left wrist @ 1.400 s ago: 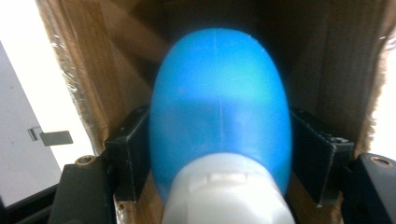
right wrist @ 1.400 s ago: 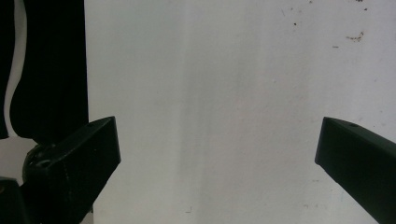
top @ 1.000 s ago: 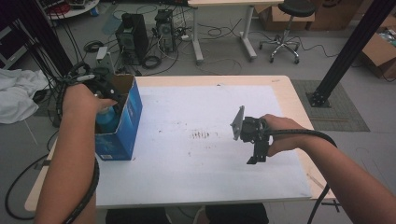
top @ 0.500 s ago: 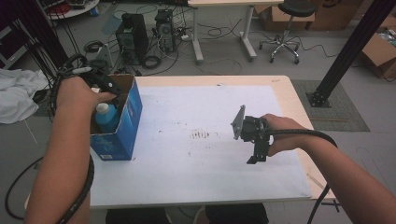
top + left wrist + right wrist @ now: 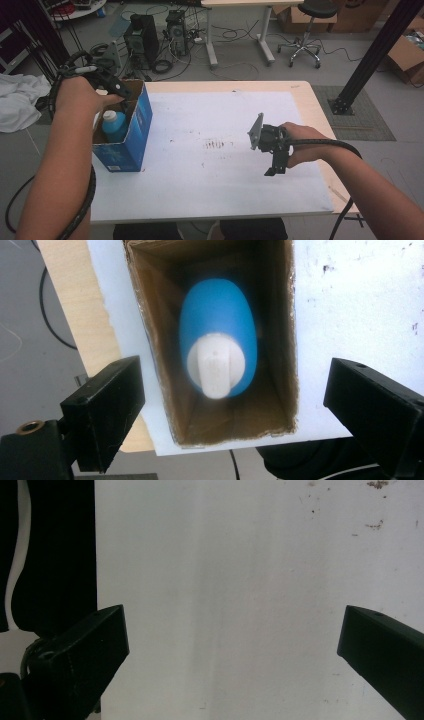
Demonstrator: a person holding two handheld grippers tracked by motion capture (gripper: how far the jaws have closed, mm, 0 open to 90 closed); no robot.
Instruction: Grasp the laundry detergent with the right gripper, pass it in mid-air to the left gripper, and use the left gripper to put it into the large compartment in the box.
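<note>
Hovering above the blue carton (image 5: pixel 131 131), the left tool (image 5: pixel 232 405), jaws just opening wide, holds nothing; the blue bottle (image 5: pixel 218 335) stands inside.

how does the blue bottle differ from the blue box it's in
The bottle is rounded, smooth and lighter blue with a white cap; the box is square-edged, darker blue outside and brown card inside. The bottle is closed by its cap, the box open at the top. The bottle is smaller, standing inside the box. Both stand upright.
</note>
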